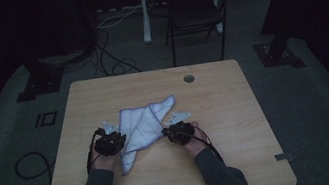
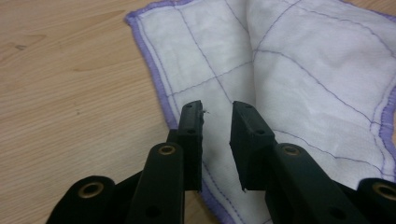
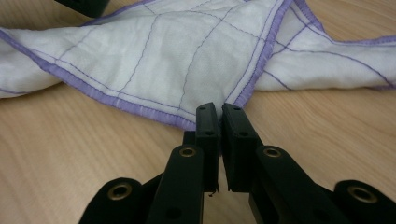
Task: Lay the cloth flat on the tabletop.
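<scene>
A thin white cloth (image 1: 142,124) lay rumpled mid-table, toward the near edge: light, limp, bound to sag. Its purple hem looked the best hold. The left gripper (image 2: 217,128) stood parted over it; the right gripper (image 3: 219,116) was pinched shut at a corner.

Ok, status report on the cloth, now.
Left gripper open over cloth. Right gripper shut at cloth corner. Cloth crumpled on table. Nothing in the way.

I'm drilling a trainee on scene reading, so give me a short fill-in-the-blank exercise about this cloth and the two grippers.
1. The white cloth has stitched edging coloured ____.
2. The cloth lies on a table made of ____.
3. The right gripper has its jaws ____ at the cloth's corner.
4. The left gripper has jaws standing ____ above the cloth.

Missing words: purple; wood; shut; apart
</scene>
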Demonstrator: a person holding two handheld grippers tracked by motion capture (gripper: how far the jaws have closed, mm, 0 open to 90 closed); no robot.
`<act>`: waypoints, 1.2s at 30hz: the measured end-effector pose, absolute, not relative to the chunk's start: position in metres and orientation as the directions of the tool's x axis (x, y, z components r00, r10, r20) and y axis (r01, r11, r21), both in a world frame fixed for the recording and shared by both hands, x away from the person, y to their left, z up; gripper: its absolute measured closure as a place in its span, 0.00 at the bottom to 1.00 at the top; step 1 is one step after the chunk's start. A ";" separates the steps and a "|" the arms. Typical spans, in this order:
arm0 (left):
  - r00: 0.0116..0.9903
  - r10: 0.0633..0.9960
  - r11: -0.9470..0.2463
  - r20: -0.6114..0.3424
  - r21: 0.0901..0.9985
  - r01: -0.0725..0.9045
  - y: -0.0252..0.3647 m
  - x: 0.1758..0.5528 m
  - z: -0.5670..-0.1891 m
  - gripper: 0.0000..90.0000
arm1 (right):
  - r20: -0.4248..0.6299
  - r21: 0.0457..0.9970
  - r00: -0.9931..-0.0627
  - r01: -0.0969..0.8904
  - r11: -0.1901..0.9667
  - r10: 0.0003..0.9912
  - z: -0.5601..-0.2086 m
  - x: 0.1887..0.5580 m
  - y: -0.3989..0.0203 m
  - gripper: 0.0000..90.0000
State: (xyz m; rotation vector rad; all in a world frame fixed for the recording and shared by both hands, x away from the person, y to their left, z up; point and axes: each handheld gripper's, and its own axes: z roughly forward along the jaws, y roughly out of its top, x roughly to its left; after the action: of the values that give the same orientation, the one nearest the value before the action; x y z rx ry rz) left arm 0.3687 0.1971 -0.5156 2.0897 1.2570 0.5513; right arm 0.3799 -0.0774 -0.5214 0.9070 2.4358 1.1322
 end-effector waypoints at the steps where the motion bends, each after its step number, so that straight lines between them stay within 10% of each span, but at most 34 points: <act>1: 0.460 0.887 -0.347 0.030 0.699 0.625 0.196 0.369 -0.516 0.82 | -0.007 0.770 -0.752 0.417 0.483 0.660 -0.521 0.378 -0.079 0.96; 36: 0.488 0.873 -0.369 0.017 0.678 0.636 0.182 0.363 -0.532 0.78 | -0.005 0.768 -0.700 0.455 0.451 0.714 -0.526 0.313 -0.141 0.96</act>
State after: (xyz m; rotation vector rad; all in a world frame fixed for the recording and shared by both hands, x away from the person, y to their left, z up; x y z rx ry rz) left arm 0.3626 0.1824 -0.5325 2.1262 1.2378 0.5043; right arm 0.3125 -0.1411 -0.5263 0.9956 2.3787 1.1113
